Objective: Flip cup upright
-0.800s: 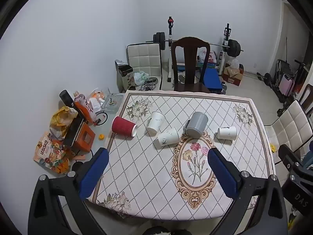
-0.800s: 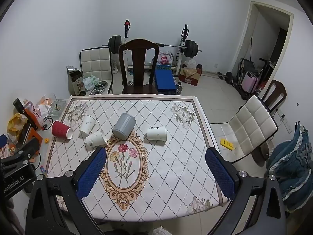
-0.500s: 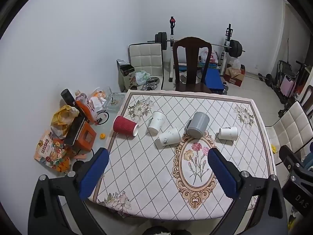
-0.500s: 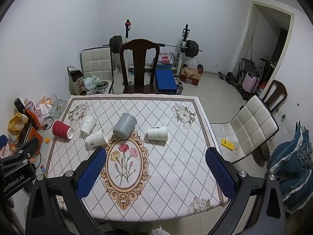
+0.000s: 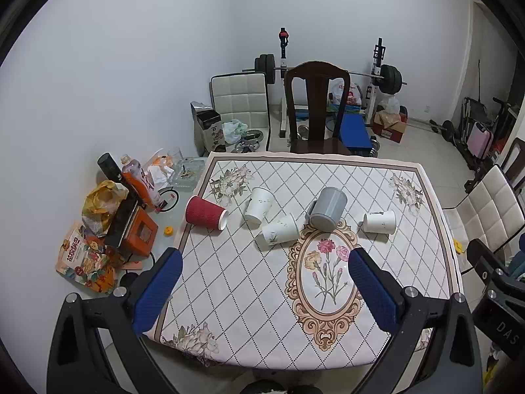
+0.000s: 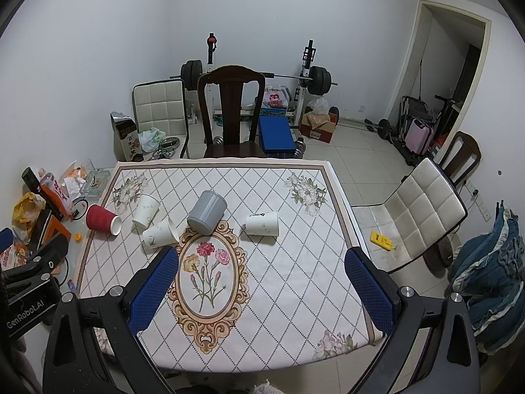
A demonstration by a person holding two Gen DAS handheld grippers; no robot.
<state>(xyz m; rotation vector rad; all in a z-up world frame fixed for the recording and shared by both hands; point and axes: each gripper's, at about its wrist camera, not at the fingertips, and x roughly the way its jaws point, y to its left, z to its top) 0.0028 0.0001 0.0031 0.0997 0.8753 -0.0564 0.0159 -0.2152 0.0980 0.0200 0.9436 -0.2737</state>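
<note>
Several cups lie on their sides across the far half of the table (image 5: 249,295): a red ribbed cup (image 5: 205,212) at the left edge, a white paper cup (image 5: 259,204), another white cup (image 5: 280,233), a grey mug (image 5: 328,208) and a white cup (image 5: 379,221) to the right. In the right wrist view they are the red cup (image 6: 102,220), white cups (image 6: 146,210) (image 6: 160,232) (image 6: 262,224) and the grey mug (image 6: 206,211). My left gripper (image 5: 264,282) and right gripper (image 6: 261,279) are both open and empty, high above the table's near edge.
A dark wooden chair (image 5: 316,111) stands at the table's far side, with a weight bench (image 5: 356,129) behind. Bags and boxes (image 5: 108,223) clutter the floor on the left. A white padded chair (image 6: 416,216) stands on the right.
Both grippers have shifted slightly; the table and cups sit a little lower and closer in the views. No cup has moved.
</note>
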